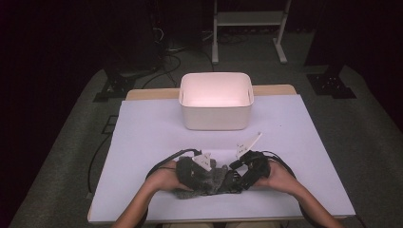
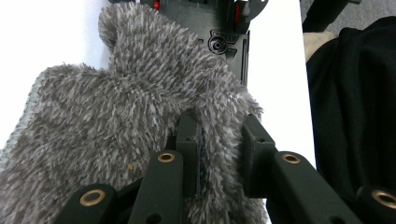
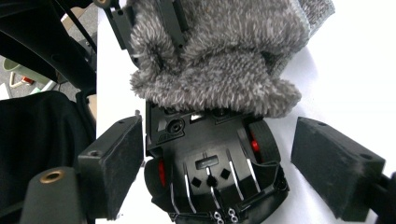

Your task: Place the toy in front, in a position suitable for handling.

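Observation:
A grey fuzzy cloth (image 1: 204, 179) lies bunched on the white sheet near the table's front edge, between the person's two hands. My left gripper (image 2: 219, 127) is shut on a fold of the grey fuzzy cloth (image 2: 116, 121), with pile bulging out between its pads. In the high view my left gripper (image 1: 198, 164) sits at the cloth's left end and my right gripper (image 1: 239, 174) at its right end, facing it. My right gripper (image 3: 224, 142) stands wide open, its pads bare. The grey fuzzy cloth (image 3: 219, 60) hangs beyond them over the left gripper's black body (image 3: 210, 163).
A white bin (image 1: 216, 116) stands upright behind the hands, mid-table. The white sheet (image 1: 304, 142) covers the tabletop. A person's dark clothing (image 2: 355, 116) is close at the near edge. Cables trail from both grippers, and a white stand (image 1: 249, 19) rises beyond the table.

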{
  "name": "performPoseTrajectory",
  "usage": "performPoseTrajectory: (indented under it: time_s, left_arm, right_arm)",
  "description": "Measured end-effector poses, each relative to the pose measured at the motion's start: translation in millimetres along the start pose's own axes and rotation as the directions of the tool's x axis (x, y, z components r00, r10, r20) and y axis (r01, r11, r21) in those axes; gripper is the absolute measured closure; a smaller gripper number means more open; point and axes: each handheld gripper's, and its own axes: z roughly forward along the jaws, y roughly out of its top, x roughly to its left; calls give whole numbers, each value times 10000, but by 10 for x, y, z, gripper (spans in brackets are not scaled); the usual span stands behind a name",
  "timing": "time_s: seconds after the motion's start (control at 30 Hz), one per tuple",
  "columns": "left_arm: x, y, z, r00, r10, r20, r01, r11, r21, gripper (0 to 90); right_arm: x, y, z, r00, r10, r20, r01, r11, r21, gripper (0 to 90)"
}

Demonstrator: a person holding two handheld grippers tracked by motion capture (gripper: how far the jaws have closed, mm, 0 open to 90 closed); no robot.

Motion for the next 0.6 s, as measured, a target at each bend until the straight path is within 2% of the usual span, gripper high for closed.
performPoseTrajectory:
  time_s: [0.13,0.23,0.27,0.33,0.4,0.5,0.6]
  left_arm:
    - [-1,-5,-1,10000,12,30,-12,10000,-43,732]
    - [-3,-10,-2,9999,-13,129,15,9999,-161,732]
    - [-3,-8,-2,9999,-2,122,3,9999,-142,732]
    - [4,-3,-6,9999,28,151,-26,9999,-141,732]
    - [15,6,-20,9999,9,143,-5,9996,-282,732]
    - [53,28,-58,9997,-255,-23,253,9978,-605,737]
    - [109,49,-68,9981,-573,-223,555,9958,-726,738]
  right_arm:
    - [-48,-22,59,9998,208,20,-209,9996,213,166]
    - [-93,-57,102,9977,522,-423,-517,9986,122,182]
    - [-107,-71,97,9972,587,-455,-582,9982,125,199]
    - [-140,-102,88,9930,851,-819,-856,9963,-20,245]
    - [-146,-122,94,9914,959,-894,-961,9954,21,247]
    - [-130,-156,122,9909,895,-1005,-880,9959,191,259]
    - [-106,-180,114,9932,769,-872,-774,9970,-23,263]
